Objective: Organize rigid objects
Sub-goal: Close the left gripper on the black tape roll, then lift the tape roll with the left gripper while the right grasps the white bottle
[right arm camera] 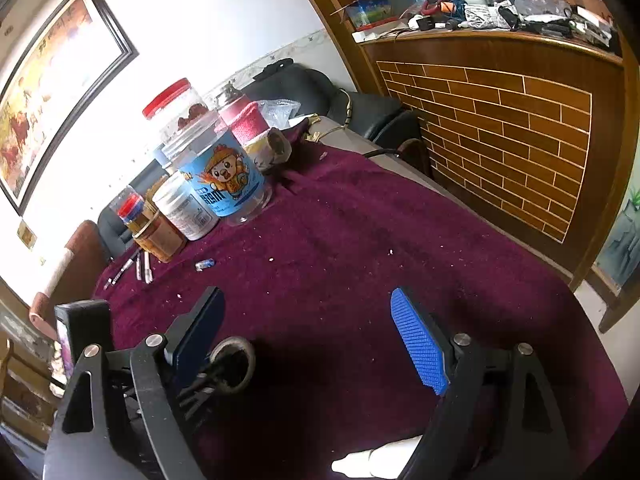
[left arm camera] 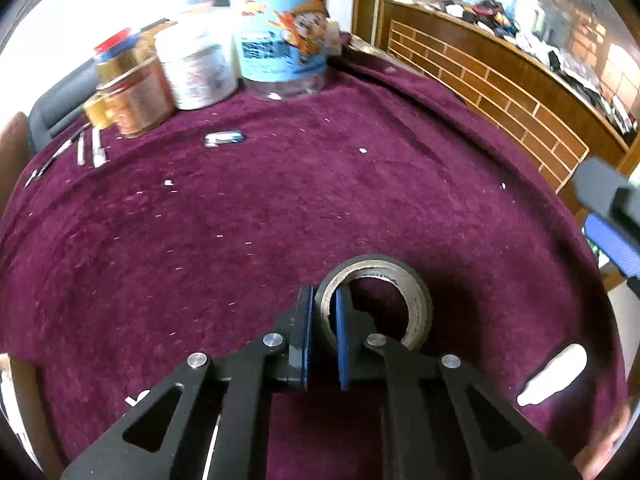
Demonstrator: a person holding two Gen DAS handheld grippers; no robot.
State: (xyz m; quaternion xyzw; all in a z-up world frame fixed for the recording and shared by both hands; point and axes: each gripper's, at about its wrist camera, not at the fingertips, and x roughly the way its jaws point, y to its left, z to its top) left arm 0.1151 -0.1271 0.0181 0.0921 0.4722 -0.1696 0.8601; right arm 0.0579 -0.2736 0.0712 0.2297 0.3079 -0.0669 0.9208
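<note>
Left fingers (left arm camera: 323,334) clamped on the tape roll's (left arm camera: 416,304) wall, right fingers (right arm camera: 316,340) spread wide and empty!

The roll lies flat on the purple cloth (left arm camera: 260,220) covering the counter, at six o'clock in the left wrist view, one pad outside its ring and one inside. Up at eleven o'clock stand the jars (left arm camera: 280,44), pens (left arm camera: 96,148) at nine, a small blue thing (left arm camera: 224,138) just below the jars. A white bottle (left arm camera: 554,374) lies at four o'clock.
</note>
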